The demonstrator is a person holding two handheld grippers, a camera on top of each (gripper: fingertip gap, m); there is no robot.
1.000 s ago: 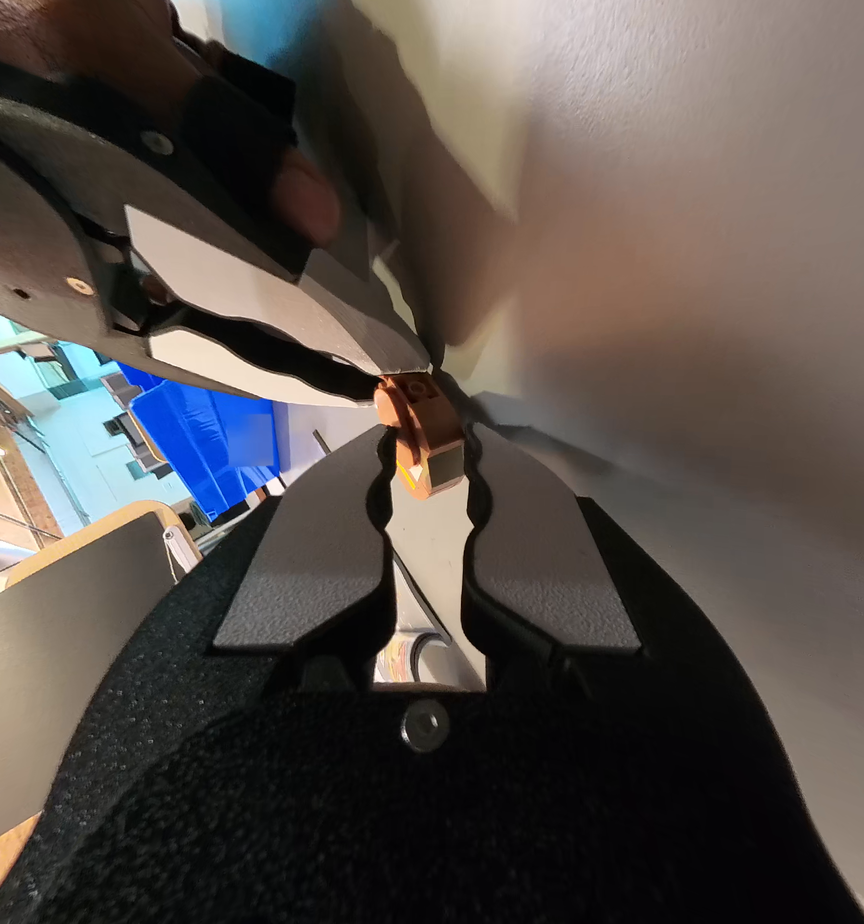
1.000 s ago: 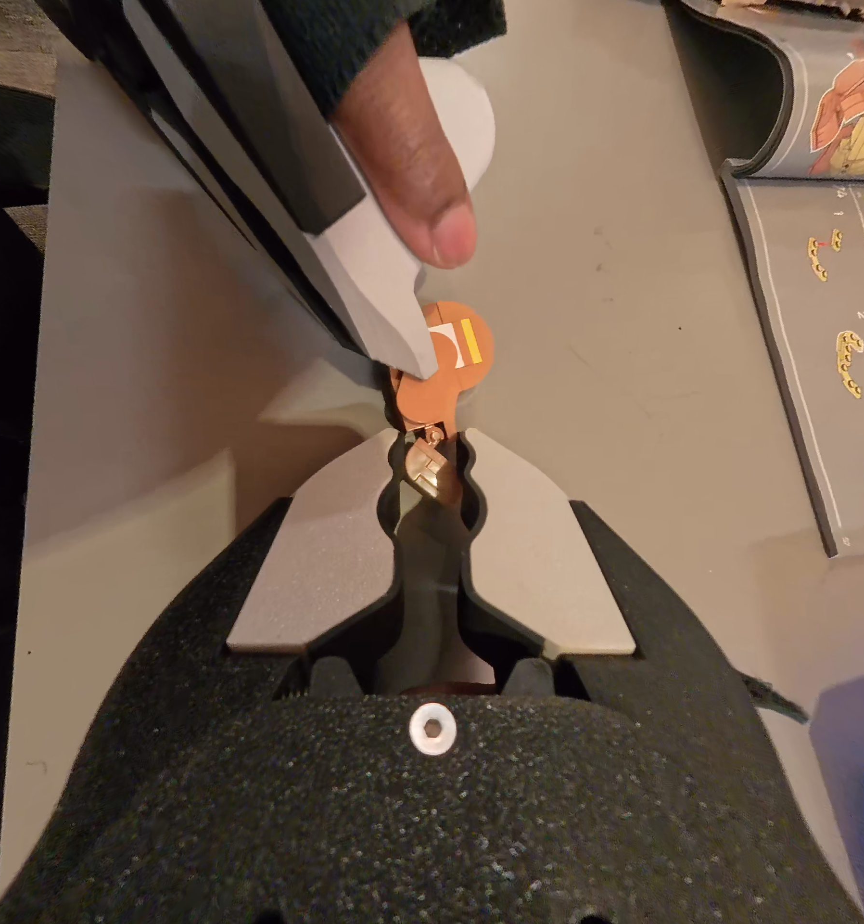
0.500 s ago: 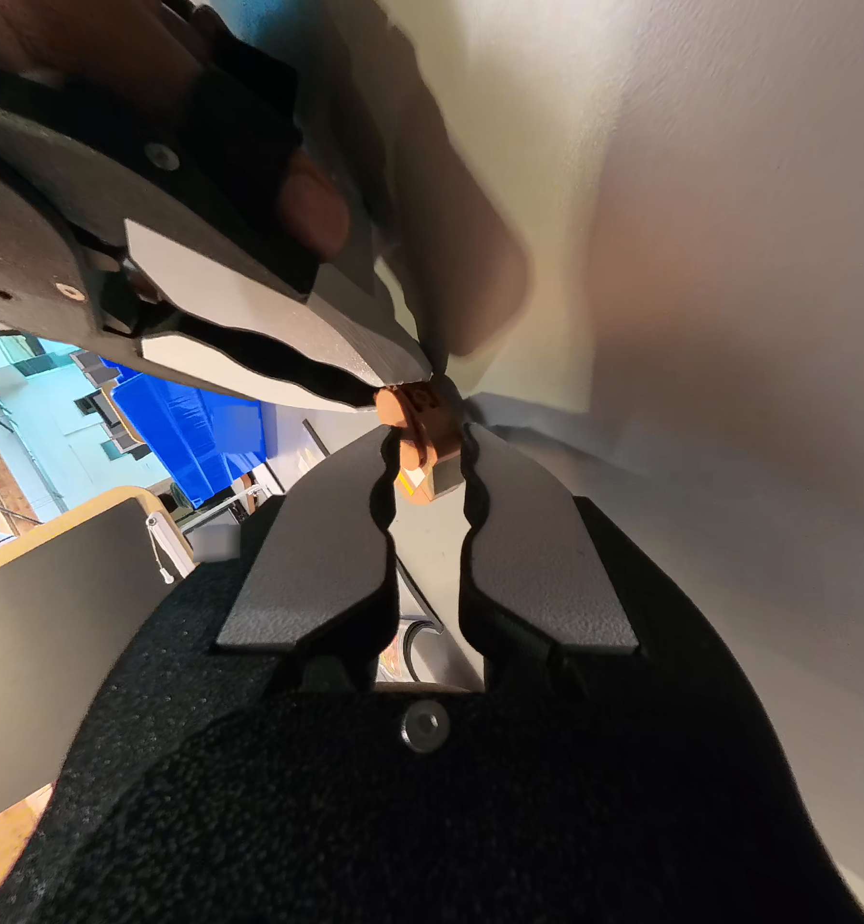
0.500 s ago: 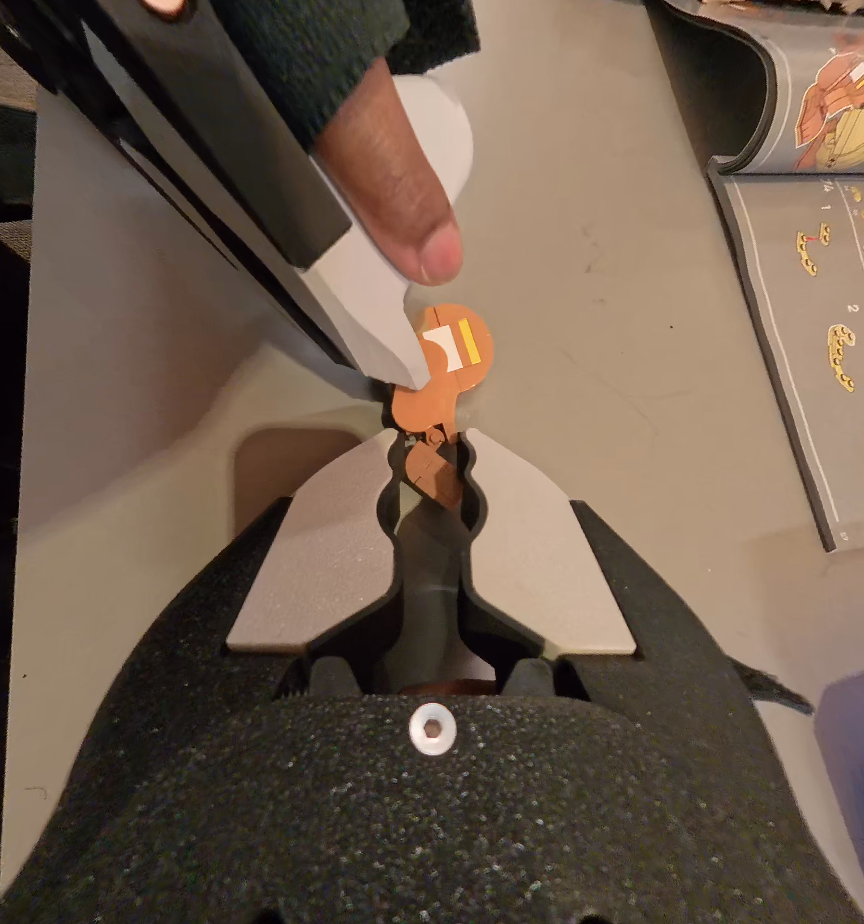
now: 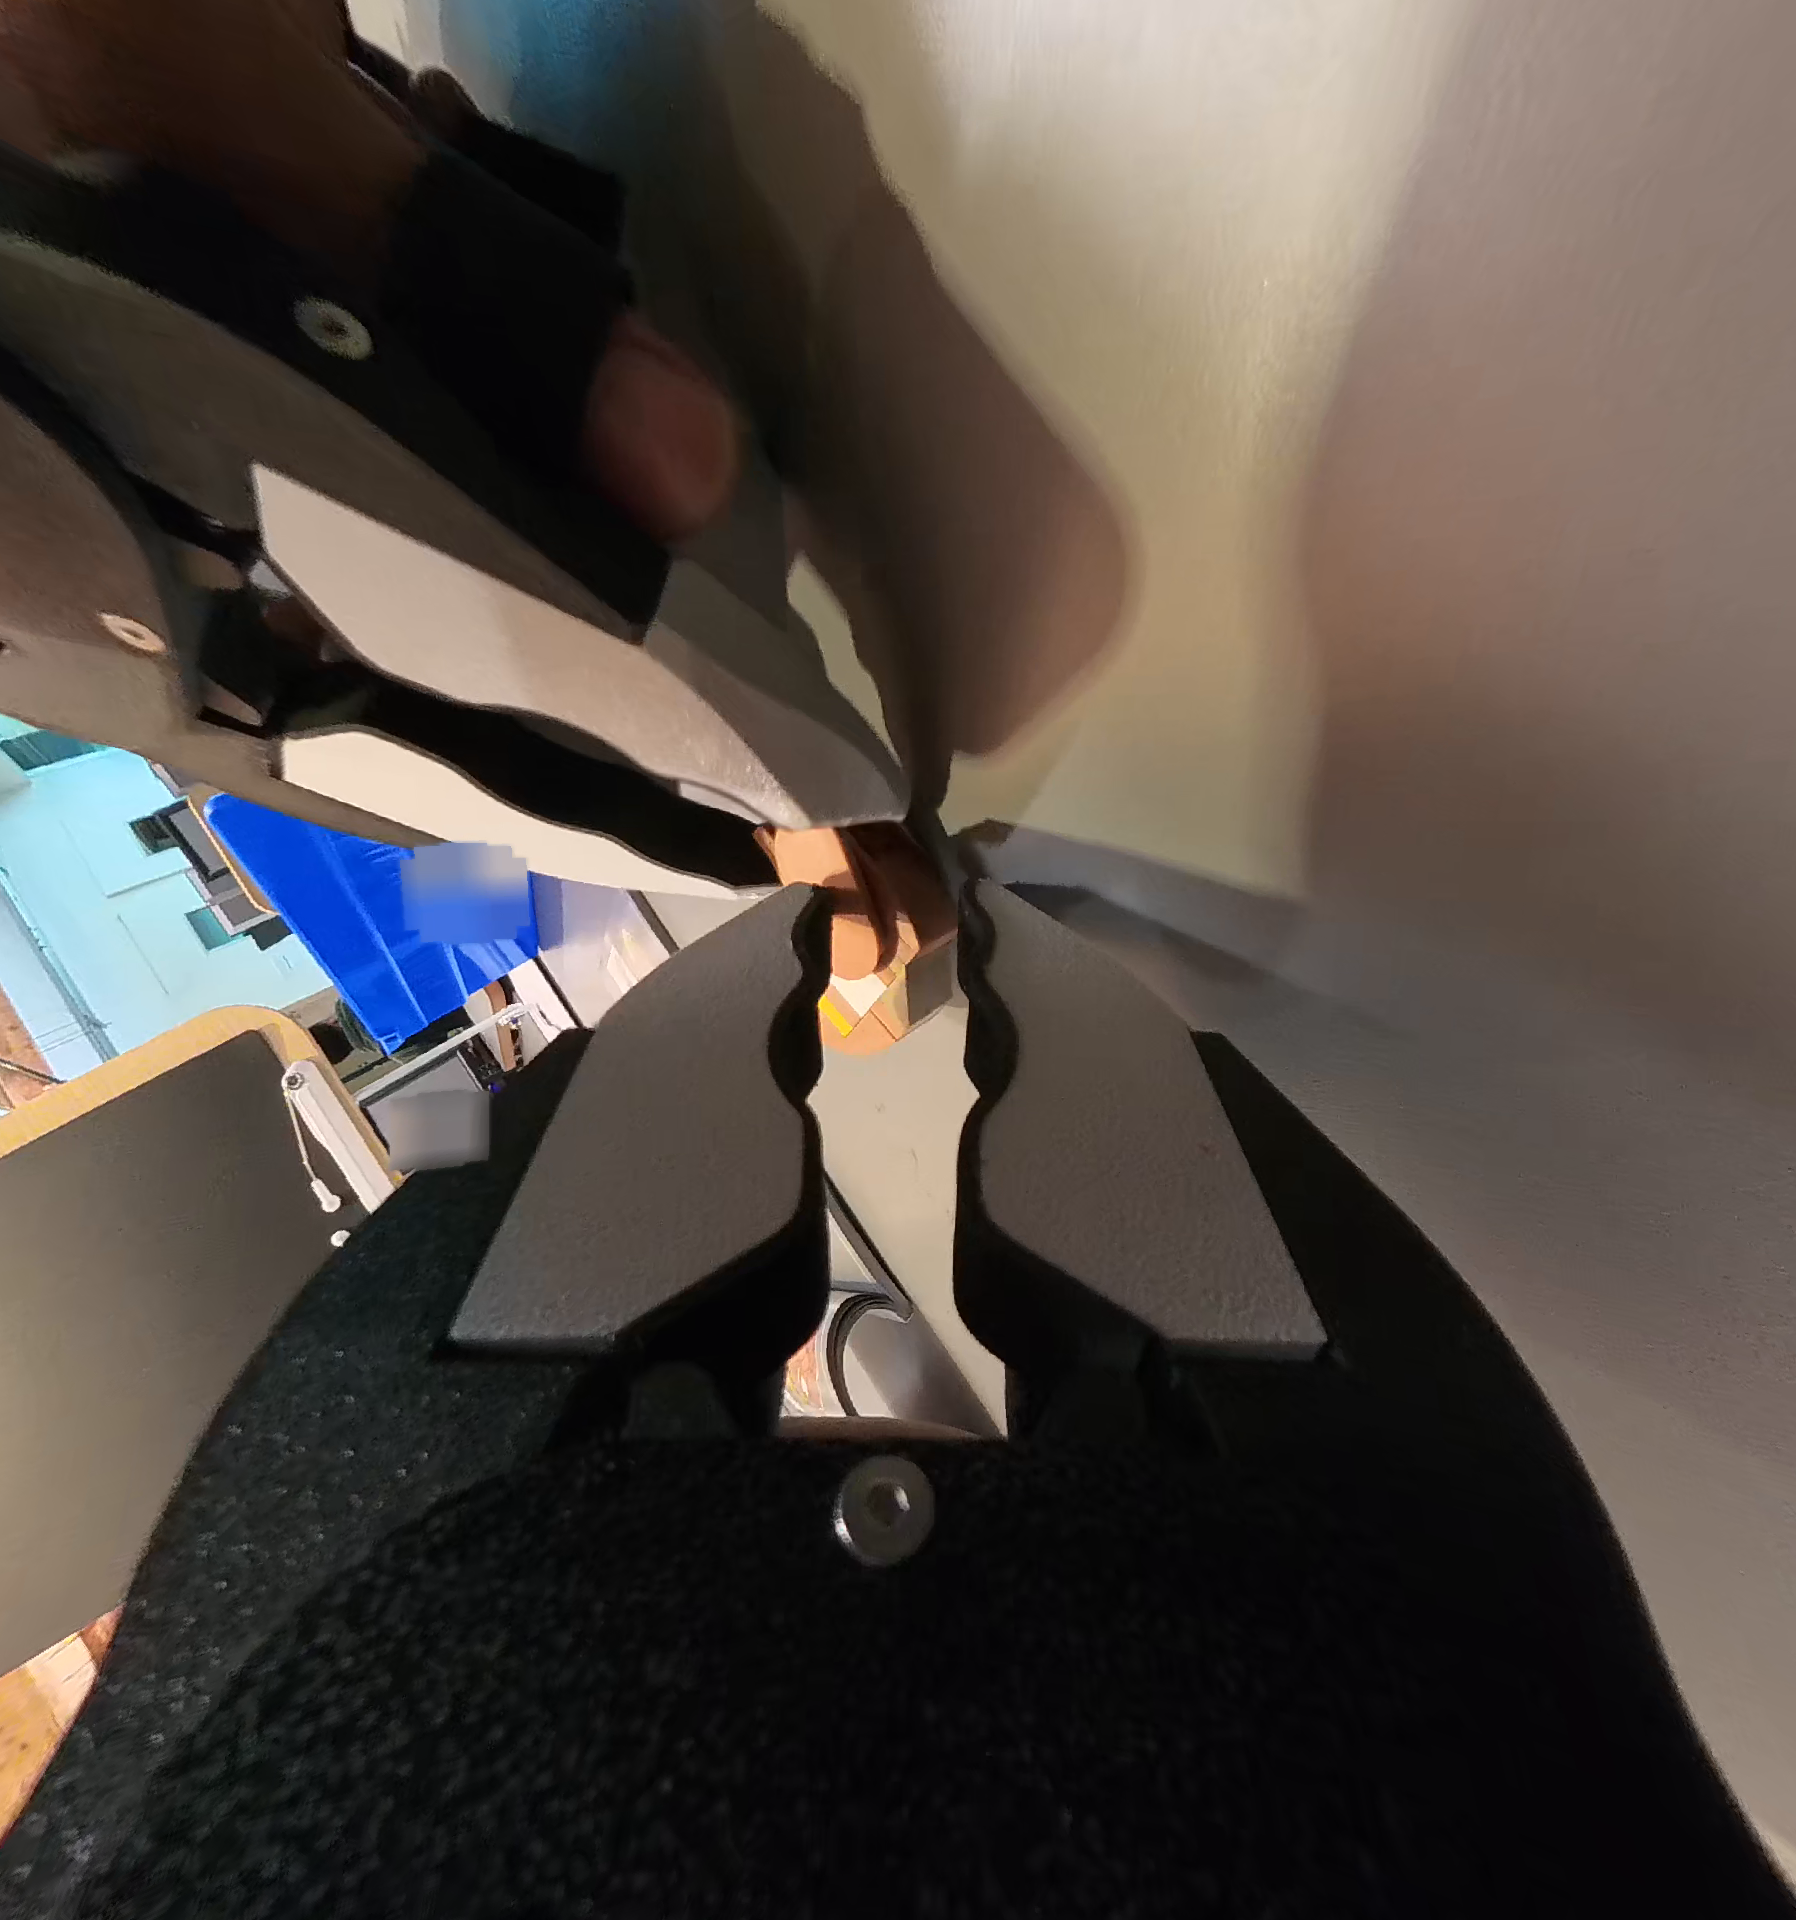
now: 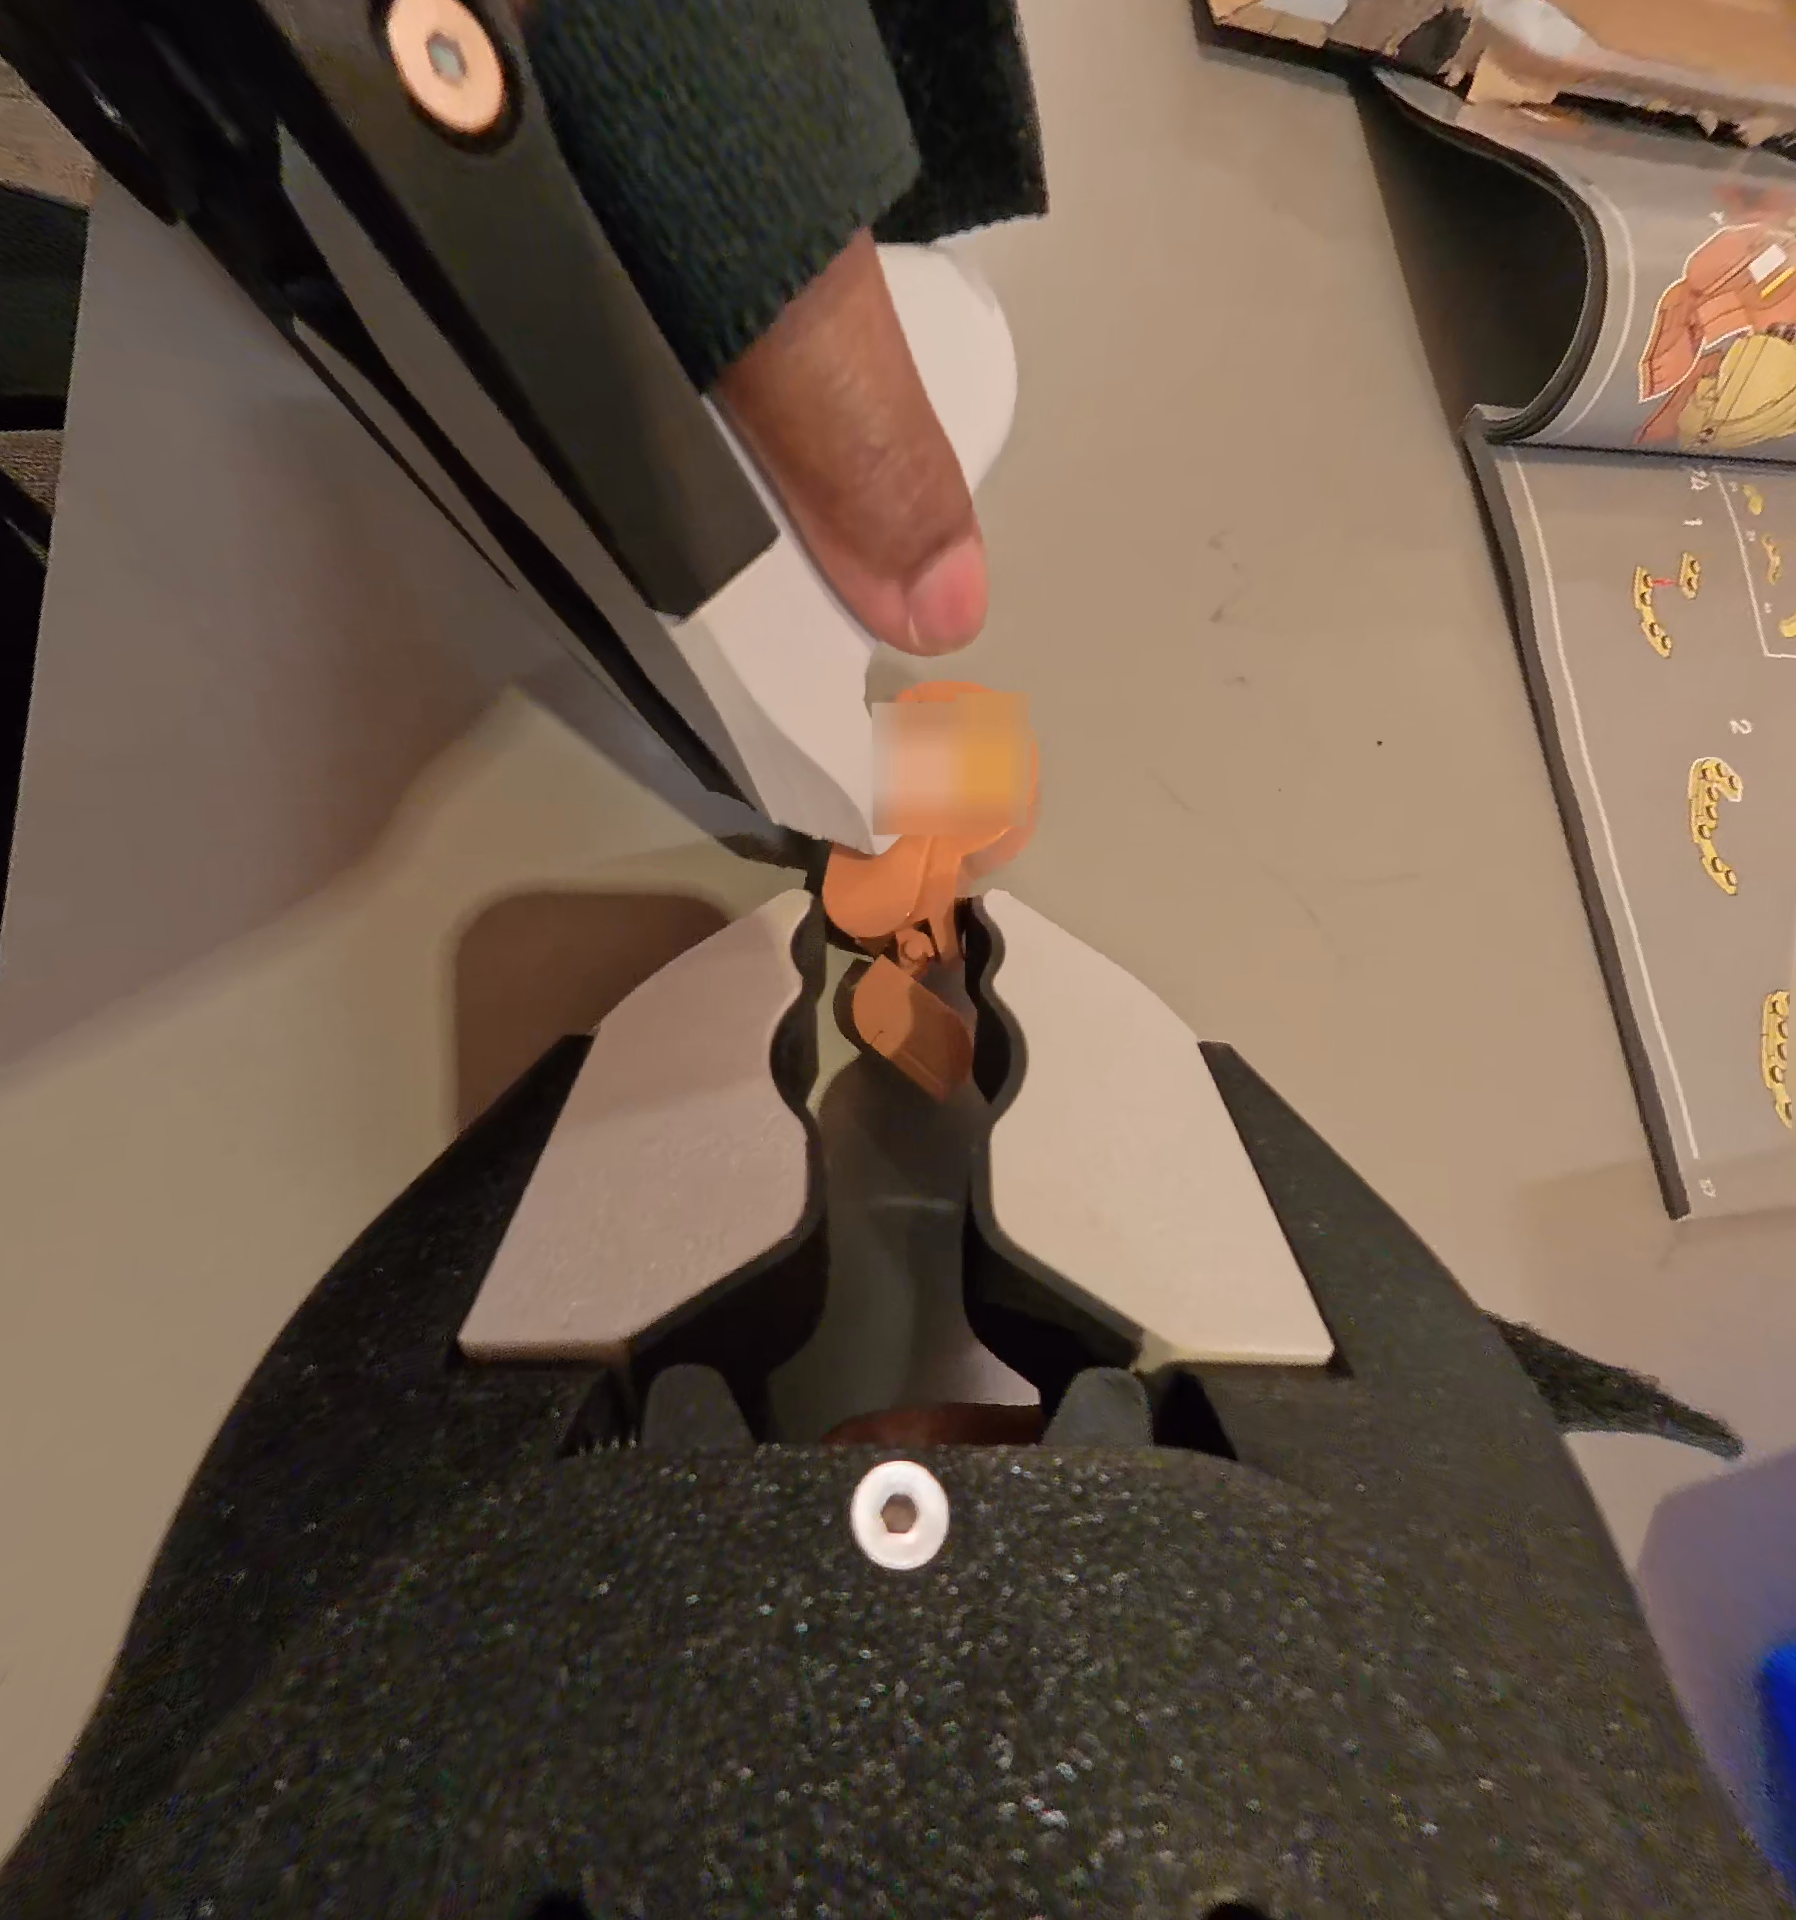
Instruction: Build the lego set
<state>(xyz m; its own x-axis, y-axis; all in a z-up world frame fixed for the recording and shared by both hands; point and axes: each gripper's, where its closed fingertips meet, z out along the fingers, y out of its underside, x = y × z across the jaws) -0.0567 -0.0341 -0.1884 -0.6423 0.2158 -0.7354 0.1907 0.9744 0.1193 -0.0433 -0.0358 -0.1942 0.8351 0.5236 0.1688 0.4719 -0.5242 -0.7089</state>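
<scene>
**Desk:** Right wrist view, two tools nose to nose. What is between them?

**Photographer:** A small toy-brick build, held clear above the grey worktop (image 6: 1289, 727). The left hand-held gripper (image 5: 889, 914) comes in from the upper left and is clamped on the round orange plate (image 6: 873, 883), with both pads against it. A brown block (image 6: 915, 1029) hangs off that plate and seems hinged to it. It sits inside the right hand-held gripper (image 6: 899, 914).

**Desk:** Is that one gripping the block?

**Photographer:** It doesn't look like it. Its jaws stand slightly apart, the block leans on one pad, and a sliver of space shows beside the other.

**Desk:** So what is the risk?

**Photographer:** As I read it, only one tool carries the weight, pinching the plate near its edge. A twist or nudge from either tool could lever the plate out, and the whole build would fall to the worktop. The hinge looks like the weak point, so a pull apart could pop the block off. The left wrist view is motion-blurred, which suggests unsteady hands. A fingertip (image 6: 873, 468) sits just above the plate, close enough to bump it. An open instruction booklet (image 6: 1704, 831) lies well to the side.
</scene>
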